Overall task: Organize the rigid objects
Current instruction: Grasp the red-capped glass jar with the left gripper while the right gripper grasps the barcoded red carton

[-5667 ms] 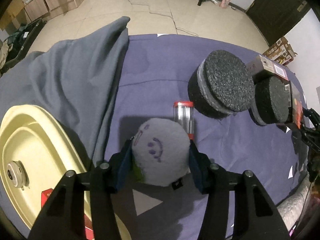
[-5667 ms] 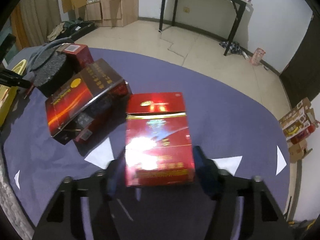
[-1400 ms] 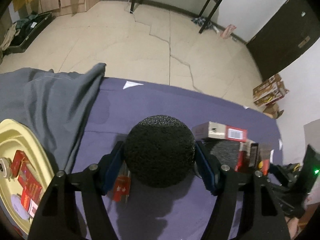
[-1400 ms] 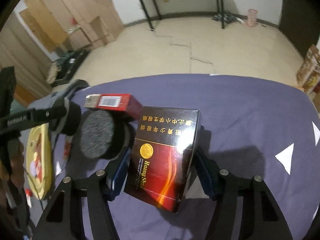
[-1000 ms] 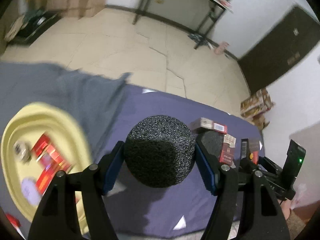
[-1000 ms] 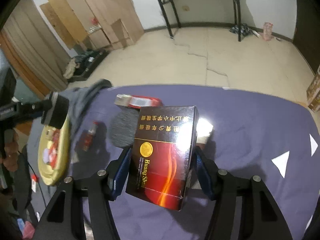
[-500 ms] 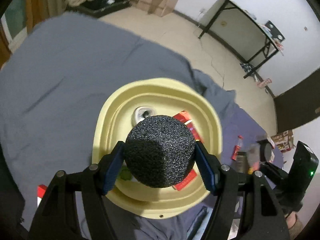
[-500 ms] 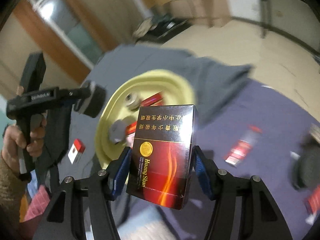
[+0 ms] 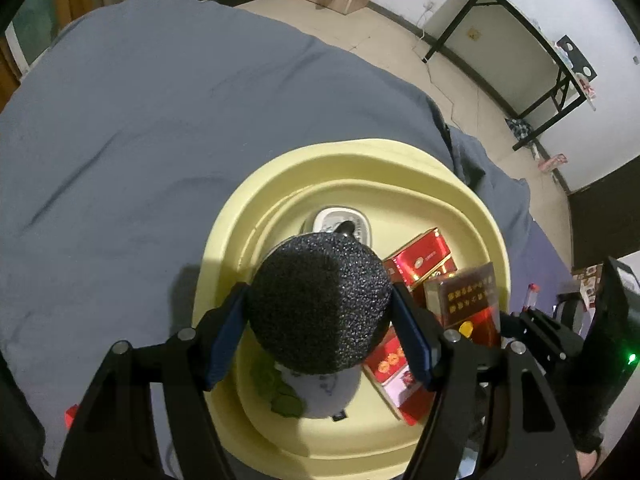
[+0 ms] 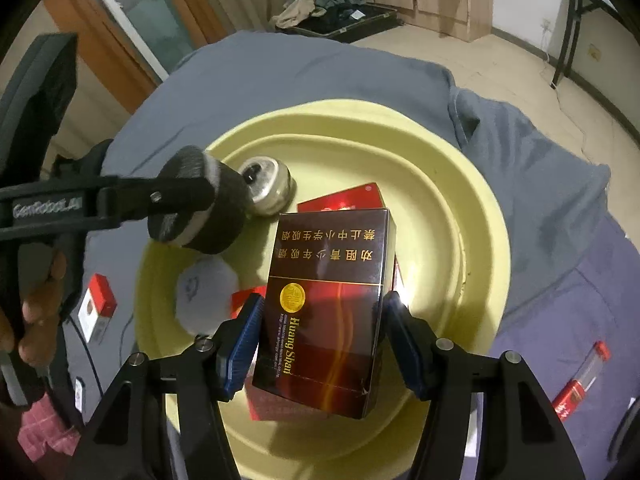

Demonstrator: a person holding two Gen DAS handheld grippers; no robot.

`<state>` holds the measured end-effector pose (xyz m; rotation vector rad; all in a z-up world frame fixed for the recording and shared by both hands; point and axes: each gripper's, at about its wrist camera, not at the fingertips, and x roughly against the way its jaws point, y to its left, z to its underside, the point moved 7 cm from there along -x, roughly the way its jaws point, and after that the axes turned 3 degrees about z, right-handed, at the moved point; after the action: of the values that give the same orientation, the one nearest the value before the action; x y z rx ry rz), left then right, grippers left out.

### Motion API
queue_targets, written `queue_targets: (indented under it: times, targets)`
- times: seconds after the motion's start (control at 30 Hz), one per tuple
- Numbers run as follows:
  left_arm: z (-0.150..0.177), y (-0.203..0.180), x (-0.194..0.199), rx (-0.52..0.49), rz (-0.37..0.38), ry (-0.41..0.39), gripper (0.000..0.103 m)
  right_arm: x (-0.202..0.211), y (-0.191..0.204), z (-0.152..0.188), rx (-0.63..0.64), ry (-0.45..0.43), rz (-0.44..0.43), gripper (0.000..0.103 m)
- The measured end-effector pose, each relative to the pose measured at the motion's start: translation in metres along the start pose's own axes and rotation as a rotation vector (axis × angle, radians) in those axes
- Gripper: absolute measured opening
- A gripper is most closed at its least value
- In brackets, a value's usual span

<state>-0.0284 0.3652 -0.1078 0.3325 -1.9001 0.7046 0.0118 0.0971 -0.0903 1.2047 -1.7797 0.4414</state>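
My left gripper (image 9: 318,320) hangs over the yellow basin (image 9: 360,160), shut on a black foam puck (image 9: 320,304); its jaws are opening, though the pads still touch the puck's sides. The right wrist view shows that puck (image 10: 216,220) held in the air above the basin (image 10: 460,184). My right gripper (image 10: 320,332) is shut on a dark red Huang Shan carton (image 10: 328,280), also over the basin. Inside lie a round white-and-metal object (image 10: 266,188), red boxes (image 9: 420,256) and a grey plush disc (image 10: 204,284).
The basin rests on a grey blanket (image 9: 160,120). A small red-and-white pack (image 10: 98,308) lies left of it, by the person's hand (image 10: 36,308). A red-capped tube (image 10: 584,376) lies on the purple cloth to the right. A black-legged table (image 9: 520,40) stands beyond.
Both grippers have swung from the purple cloth to above the yellow basin, each still carrying its load. Since half a second ago both have come lower and closer to the basin.
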Motion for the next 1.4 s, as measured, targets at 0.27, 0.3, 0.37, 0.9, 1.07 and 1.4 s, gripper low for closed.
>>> queue_targets:
  times: [0.27, 0.3, 0.37, 0.9, 1.07, 1.4]
  targets:
    - [-0.003, 0.010, 0.026, 0.018, 0.034, -0.072, 0.103, 0.025, 0.011, 0.007, 0.022, -0.105, -0.035, 0.089]
    - [-0.003, 0.009, 0.032, 0.016, 0.036, -0.078, 0.103, 0.036, 0.009, 0.009, 0.018, -0.133, -0.036, 0.096]
    - [-0.004, 0.003, 0.042, 0.008, 0.046, -0.078, 0.103, 0.062, 0.001, 0.014, 0.012, -0.179, -0.033, 0.100]
    - [0.033, -0.249, -0.026, -0.460, 0.103, 0.076, 0.103, 0.181, -0.294, 0.131, -0.759, -0.155, 0.247, 0.103]
    - [0.050, -0.283, -0.068, -0.516, 0.081, 0.121, 0.103, 0.159, -0.296, 0.118, -0.797, -0.095, 0.202, 0.103]
    - [0.064, -0.287, -0.104, -0.520, 0.074, 0.133, 0.101, 0.150, -0.315, 0.103, -0.778, -0.038, 0.356, 0.103]
